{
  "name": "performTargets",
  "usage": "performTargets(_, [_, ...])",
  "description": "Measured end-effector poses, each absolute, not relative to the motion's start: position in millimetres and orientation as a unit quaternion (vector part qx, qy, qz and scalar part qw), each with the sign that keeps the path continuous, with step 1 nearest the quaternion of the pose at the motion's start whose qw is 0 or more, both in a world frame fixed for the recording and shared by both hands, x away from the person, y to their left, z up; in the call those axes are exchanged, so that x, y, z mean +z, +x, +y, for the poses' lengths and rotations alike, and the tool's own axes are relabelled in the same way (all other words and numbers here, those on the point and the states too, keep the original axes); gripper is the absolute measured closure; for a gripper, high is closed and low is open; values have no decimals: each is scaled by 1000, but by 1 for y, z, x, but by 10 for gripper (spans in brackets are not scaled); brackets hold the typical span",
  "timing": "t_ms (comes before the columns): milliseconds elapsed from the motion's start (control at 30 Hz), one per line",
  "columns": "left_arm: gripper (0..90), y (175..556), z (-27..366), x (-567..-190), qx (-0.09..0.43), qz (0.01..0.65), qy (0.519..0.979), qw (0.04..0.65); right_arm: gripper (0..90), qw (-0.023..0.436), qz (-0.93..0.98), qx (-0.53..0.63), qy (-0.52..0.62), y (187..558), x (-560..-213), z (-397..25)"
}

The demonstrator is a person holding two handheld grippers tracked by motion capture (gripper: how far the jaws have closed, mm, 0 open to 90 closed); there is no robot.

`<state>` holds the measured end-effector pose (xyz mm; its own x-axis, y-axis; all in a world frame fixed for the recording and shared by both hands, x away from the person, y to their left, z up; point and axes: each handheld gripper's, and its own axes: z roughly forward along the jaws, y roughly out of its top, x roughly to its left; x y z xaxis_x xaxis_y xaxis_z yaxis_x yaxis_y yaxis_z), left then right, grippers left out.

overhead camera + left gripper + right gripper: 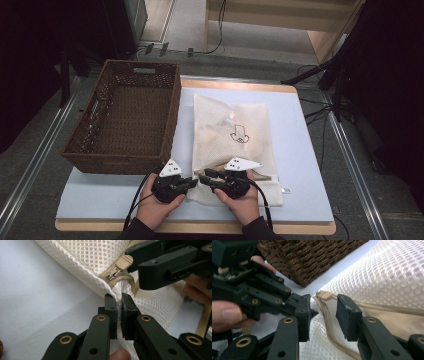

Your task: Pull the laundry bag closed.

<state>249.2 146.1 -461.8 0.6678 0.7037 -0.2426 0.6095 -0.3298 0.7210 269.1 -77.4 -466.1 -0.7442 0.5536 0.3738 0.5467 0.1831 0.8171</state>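
- A white mesh laundry bag [232, 142] lies flat on the pale table cover [100, 195], right of centre in the high view, its zippered end toward the person at 6 o'clock.
- The left gripper [192, 182] comes at the bag's near-left corner from 9 o'clock; in the left gripper view its jaws are clenched on a fold of the mesh [119, 293] just below the zipper's end.
- The tan zipper pull [113, 272] sits just beyond that pinch, at 12 o'clock from the jaws, at the closed end of the tan zipper tape [325, 312].
- The right gripper [206, 175] meets the same corner from 3 o'clock. In its own view the jaws stand apart, released, with the zipper tape running between them and the left gripper's tip touching the mesh at their 10 o'clock.
- A brown wicker basket [127, 117] stands at 9 o'clock of the bag, just beside it.
- Both hands [245, 202] rest at the table's near edge.
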Motion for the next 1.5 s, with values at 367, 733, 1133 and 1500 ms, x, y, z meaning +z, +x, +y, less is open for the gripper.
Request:
performTargets(367, [853,246,142,-463,86,388,823,405,750,-58,726,547,413,282,-465,-73])
performTargets(733, [853,246,145,-462,84,394,822,402,855,-89,729,540,411,280,-469,-73])
performTargets(1133, [825,251,148,-462,63,405,817,406,878,-84,737,532,408,278,-470,-71])
performTargets(1500, [881,253,151,-463,45,417,801,427,880,-49,754,517,403,275,-470,-71])
